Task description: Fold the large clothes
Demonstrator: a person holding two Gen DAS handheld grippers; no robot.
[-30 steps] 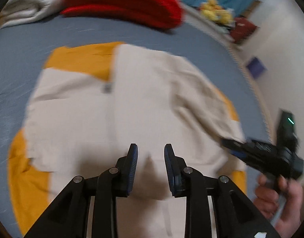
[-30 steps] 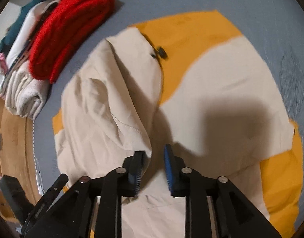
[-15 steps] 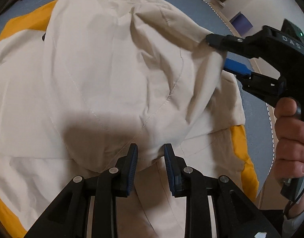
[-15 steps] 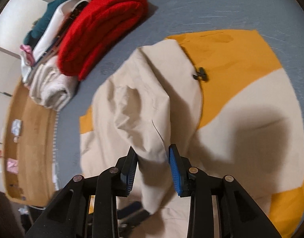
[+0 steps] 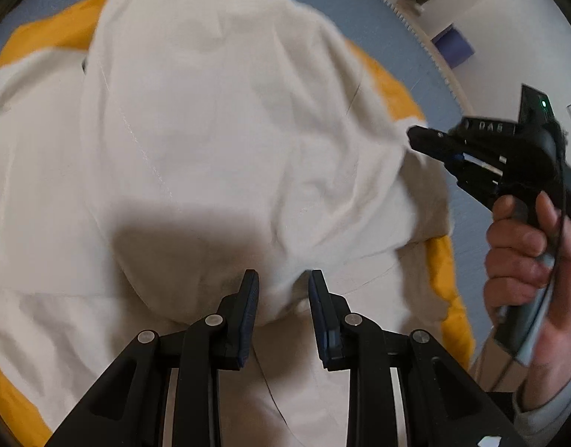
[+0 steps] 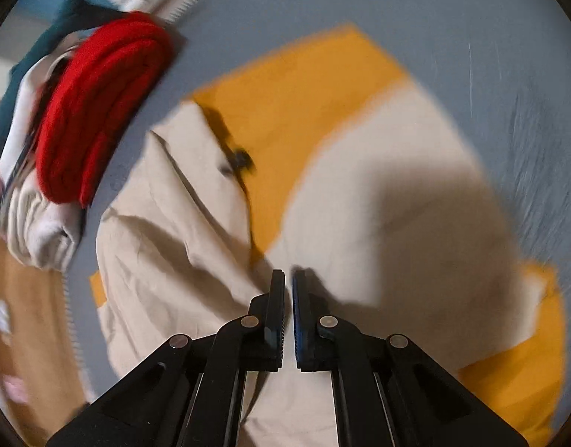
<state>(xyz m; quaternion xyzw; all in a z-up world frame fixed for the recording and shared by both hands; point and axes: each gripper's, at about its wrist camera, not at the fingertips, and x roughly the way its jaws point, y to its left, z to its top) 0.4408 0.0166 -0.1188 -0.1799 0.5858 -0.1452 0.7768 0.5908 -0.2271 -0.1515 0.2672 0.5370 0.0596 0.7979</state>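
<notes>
A large cream and yellow garment (image 5: 211, 141) lies spread on the grey bed, with a cream panel folded over its middle. My left gripper (image 5: 281, 279) is open, its fingers either side of a fold of cream cloth at the near edge. My right gripper (image 6: 288, 279) is shut with nothing between its fingers, above the cream cloth (image 6: 378, 223). It also shows in the left wrist view (image 5: 427, 139), at the garment's right edge. A small black toggle (image 6: 240, 158) sits on the yellow part.
A folded red garment (image 6: 95, 111) lies on a stack of white and teal clothes (image 6: 35, 223) at the bed's far left. The bed's zipped edge (image 5: 415, 26) runs along the right. Wooden floor (image 6: 24, 316) lies beyond.
My right gripper has let go of the cream cloth, closed empty and pulled back to the right. The folded panel has settled flatter. My left gripper stays around the near fold.
</notes>
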